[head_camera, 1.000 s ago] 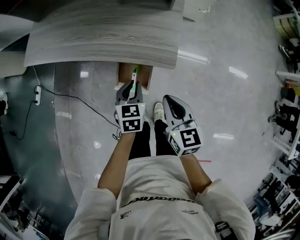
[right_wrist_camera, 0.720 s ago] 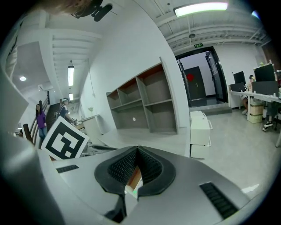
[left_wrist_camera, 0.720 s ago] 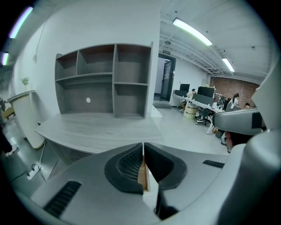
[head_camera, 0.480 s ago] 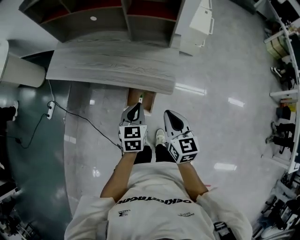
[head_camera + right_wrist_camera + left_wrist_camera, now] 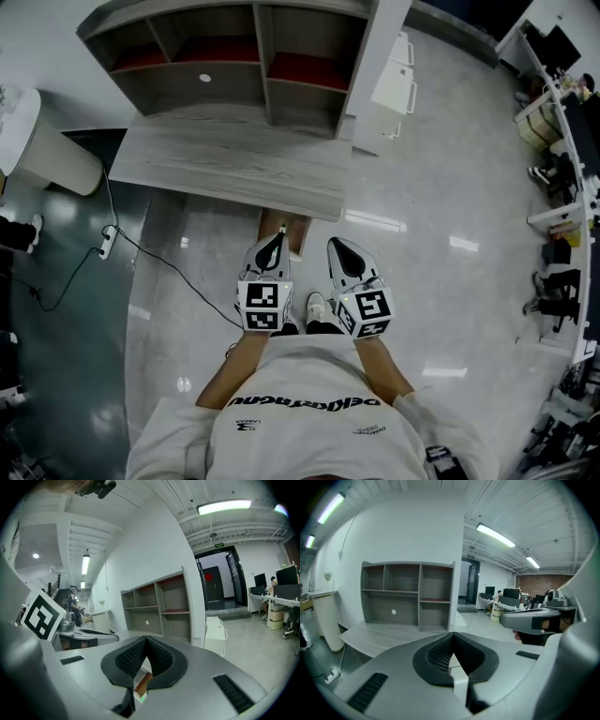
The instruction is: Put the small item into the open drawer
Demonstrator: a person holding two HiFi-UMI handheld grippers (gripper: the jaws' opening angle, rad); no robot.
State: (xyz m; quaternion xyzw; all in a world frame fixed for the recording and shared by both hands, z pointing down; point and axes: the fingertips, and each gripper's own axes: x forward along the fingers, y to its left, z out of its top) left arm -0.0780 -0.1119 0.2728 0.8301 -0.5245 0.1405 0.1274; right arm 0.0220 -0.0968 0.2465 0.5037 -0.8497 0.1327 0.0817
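The left gripper (image 5: 273, 240) is held at mid-frame in the head view, in front of the person's chest. Its jaws are pressed fully together with nothing caught between them; only pale floor shows through the gap behind the closed tips. The right gripper (image 5: 334, 244) is held just beside it, likewise closed and empty.

The small item (image 5: 282, 228) is seen as a thin pale sliver inside the open drawer (image 5: 296, 232), which juts from under the near edge of the desk (image 5: 234, 169) at the centre of the frame. It appears to lie on the drawer's floor, though it is too small for its shape or tilt to be read. In the head view it sits just above the left gripper's tip and is apart from it, not touched (how far below the tip it lies cannot be told from this steep angle).

The placing is judged to be done, so the step in hand is taken to be getting clear of the drawer. This is best done by drawing both grippers up and back towards the body with the jaws kept closed, so that the drawer front and the desk edge are not clipped and the item is not disturbed.
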